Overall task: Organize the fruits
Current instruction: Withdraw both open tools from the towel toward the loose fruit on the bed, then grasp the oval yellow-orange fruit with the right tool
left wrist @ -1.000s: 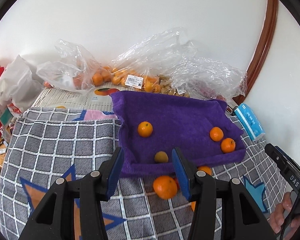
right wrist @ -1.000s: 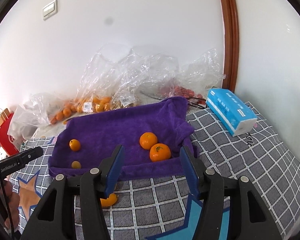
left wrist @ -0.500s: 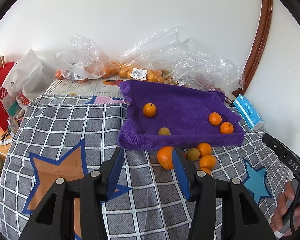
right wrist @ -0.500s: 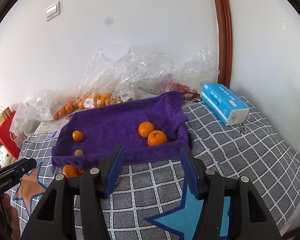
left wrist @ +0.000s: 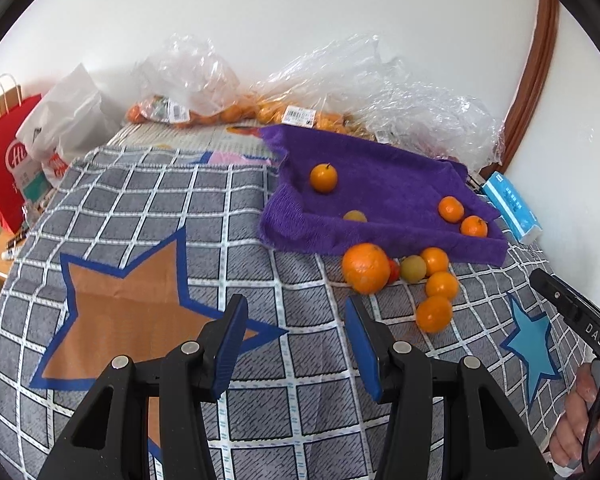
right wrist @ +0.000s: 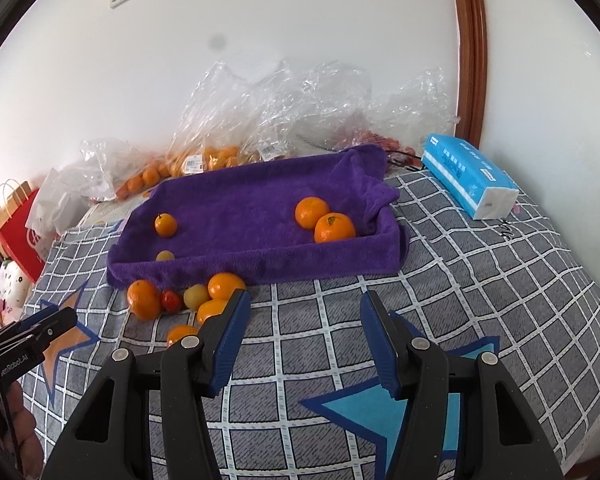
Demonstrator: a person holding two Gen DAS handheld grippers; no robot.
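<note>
Fruit, loose, awaiting sorting. Landmark: purple towel tray (left wrist: pixel 400 196).

- Inside the tray: small stemmed orange (left wrist: pixel 323 177) toward its far left; pale yellow-green fruit (left wrist: pixel 355 216) against the near wall; two mandarins (right wrist: pixel 324 220) touching each other at the right end.
- Just outside the tray's near wall, on the checked cloth (left wrist: pixel 148 216): a cluster of large orange (left wrist: pixel 365 268), small red fruit (right wrist: pixel 171 300), yellowish plum-like fruit (left wrist: pixel 413 268) and three smaller oranges (left wrist: pixel 440 286).
- Behind the tray: clear plastic bags (right wrist: pixel 260 112) of more fruit. Right of it: blue tissue pack (right wrist: pixel 468 176).

Handling, as judged: round and smooth-skinned, so apt to roll; light; oranges firm, the red and yellow pieces probably softer and easily bruised. Take each across its widest middle, pads on opposite sides, with modest pressure.

Left tool (left wrist: pixel 296 344): pads apart, nothing between, short of the cluster. Right tool (right wrist: pixel 304 340): pads apart, empty, near the tray's front wall.
</note>
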